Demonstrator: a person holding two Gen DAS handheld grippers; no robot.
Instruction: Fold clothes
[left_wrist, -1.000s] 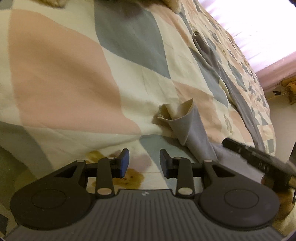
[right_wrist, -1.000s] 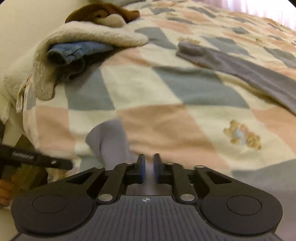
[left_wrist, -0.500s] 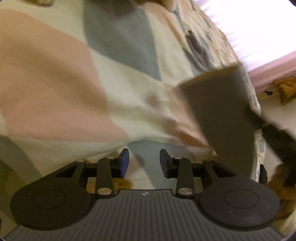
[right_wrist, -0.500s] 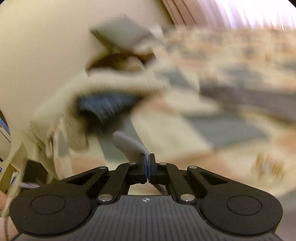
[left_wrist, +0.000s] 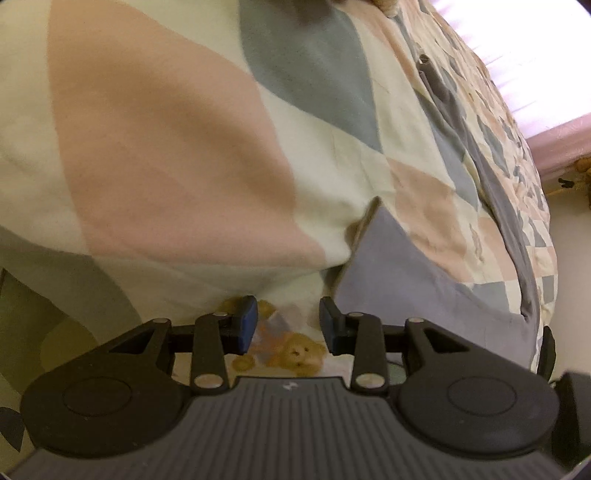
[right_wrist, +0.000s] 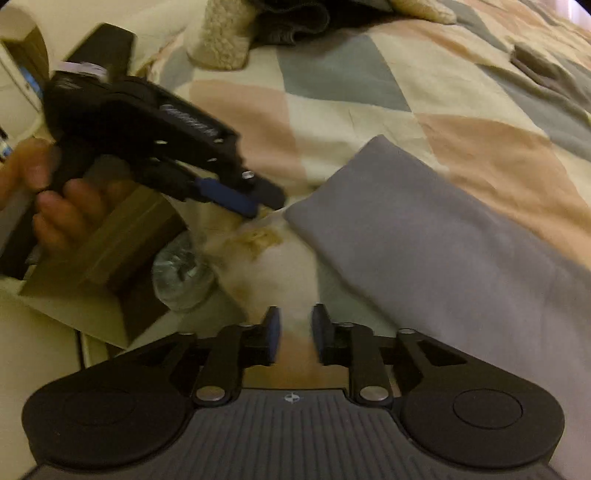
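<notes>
A grey garment (right_wrist: 424, 229) lies flat on the patchwork quilt (right_wrist: 498, 162), its near corner pointing at the bed edge. My right gripper (right_wrist: 295, 336) hovers open just before that corner, nothing between its fingers. In the left wrist view the same grey garment (left_wrist: 391, 273) lies right of my open left gripper (left_wrist: 288, 325), and a long grey leg (left_wrist: 495, 177) runs away up the bed. From the right wrist view, a hand (right_wrist: 55, 206) holds the left gripper (right_wrist: 255, 199) beside the garment's corner.
A heap of clothes with a fleece piece (right_wrist: 221, 44) sits at the far end of the bed. Below the bed edge are a cardboard box (right_wrist: 110, 236) and a clear plastic bottle (right_wrist: 181, 277). A teddy print (left_wrist: 295, 354) marks the quilt (left_wrist: 166, 147) under the left gripper.
The right gripper, shut on the grey garment's corner and lifting it half a second ago, has opened; the garment now lies flat. The left gripper stayed open and shifted little.
</notes>
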